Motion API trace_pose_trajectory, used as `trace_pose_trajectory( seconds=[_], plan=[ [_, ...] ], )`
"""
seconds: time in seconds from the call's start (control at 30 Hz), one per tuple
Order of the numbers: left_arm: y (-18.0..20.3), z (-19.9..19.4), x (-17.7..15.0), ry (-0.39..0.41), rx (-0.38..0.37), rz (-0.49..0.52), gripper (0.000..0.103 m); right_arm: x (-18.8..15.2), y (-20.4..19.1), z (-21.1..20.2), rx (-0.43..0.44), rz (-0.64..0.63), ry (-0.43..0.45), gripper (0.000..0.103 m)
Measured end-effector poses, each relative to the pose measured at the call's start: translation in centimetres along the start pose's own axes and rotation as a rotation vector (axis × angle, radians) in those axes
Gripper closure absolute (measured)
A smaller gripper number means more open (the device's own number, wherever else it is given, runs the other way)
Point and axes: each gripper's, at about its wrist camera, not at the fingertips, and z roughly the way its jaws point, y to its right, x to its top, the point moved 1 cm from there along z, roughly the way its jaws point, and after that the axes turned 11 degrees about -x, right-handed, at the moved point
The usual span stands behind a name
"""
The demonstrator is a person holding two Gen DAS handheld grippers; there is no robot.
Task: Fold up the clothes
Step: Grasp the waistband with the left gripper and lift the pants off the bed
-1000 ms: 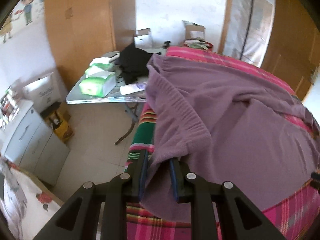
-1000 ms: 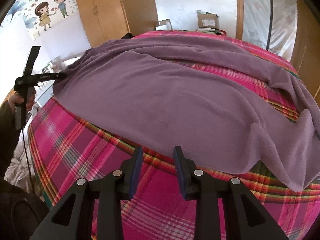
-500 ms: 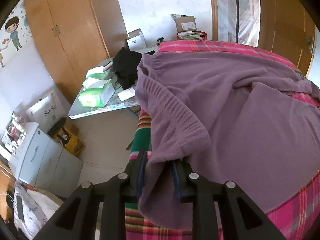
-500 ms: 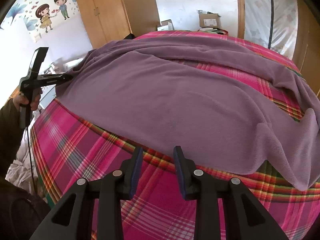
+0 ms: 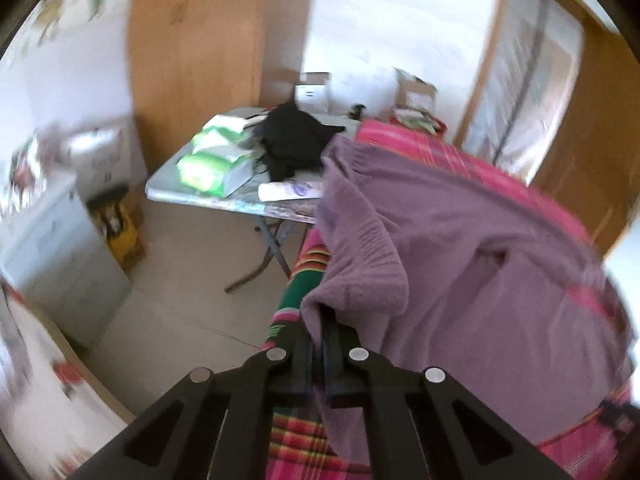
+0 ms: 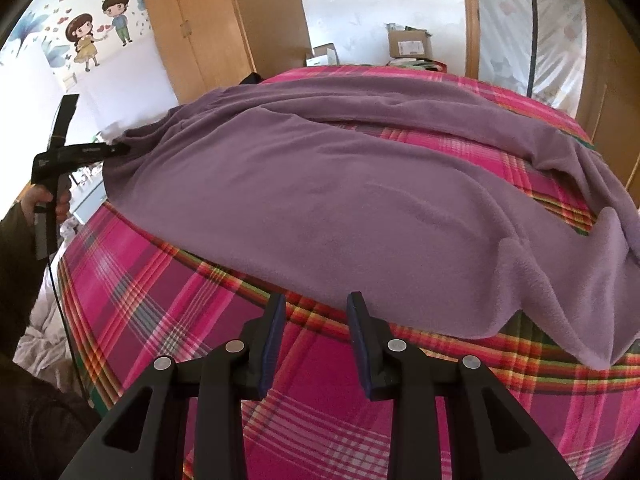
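A purple fleece garment (image 6: 340,184) lies spread over a bed with a pink plaid cover (image 6: 168,320). In the left wrist view my left gripper (image 5: 320,320) is shut on the ribbed corner of the purple garment (image 5: 460,280) at the bed's left edge. The left gripper also shows in the right wrist view (image 6: 120,147), held by a hand, pinching that corner. My right gripper (image 6: 316,312) is open and empty, hovering over the plaid cover just short of the garment's near hem.
A folding table (image 5: 192,196) beside the bed holds green tissue packs (image 5: 216,168) and a black cloth (image 5: 296,136). White drawers (image 5: 52,248) stand on the floor at left. Wooden wardrobes (image 6: 216,28) and cardboard boxes (image 6: 408,42) line the far wall.
My left gripper closed tight on the garment's corner and lifted it slightly; the left wrist view swung and blurred. My right gripper stayed open in place.
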Motion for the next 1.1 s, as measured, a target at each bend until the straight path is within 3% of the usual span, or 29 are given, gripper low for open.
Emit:
trace_pose_trajectory(
  seconds=[0.13,0.4,0.53,0.6,0.73,1.0,1.1],
  plan=[
    [-3.1,-0.8,0.3,0.029,-0.076,-0.182,0.101,-0.1,0.1,-0.3,-0.032,-0.016,0.006,0.07],
    [-4.0,-1.4,0.8,0.045,-0.141,-0.281,0.101,0.0,-2.4,0.4,-0.007,-0.104,0.025,0.07],
    [-3.4,-2.5,1.5,0.072,-0.159,-0.278,0.101,0.6,-4.6,1.4,-0.002,-0.186,0.015,0.069],
    [-3.2,-3.0,1.9,0.083,-0.179,-0.292,0.101,0.9,-5.4,1.7,0.003,-0.21,0.022,0.05],
    [-2.7,-3.7,2.7,0.103,-0.204,-0.303,0.101,1.6,-6.7,2.4,0.009,-0.248,0.025,0.049],
    [-2.6,-4.3,3.6,0.118,-0.202,-0.305,0.101,2.4,-7.4,3.3,-0.082,-0.322,0.05,0.046],
    [-2.7,-4.2,3.4,0.113,-0.195,-0.305,0.101,2.1,-7.0,2.9,-0.158,-0.372,0.072,0.046]
  ],
)
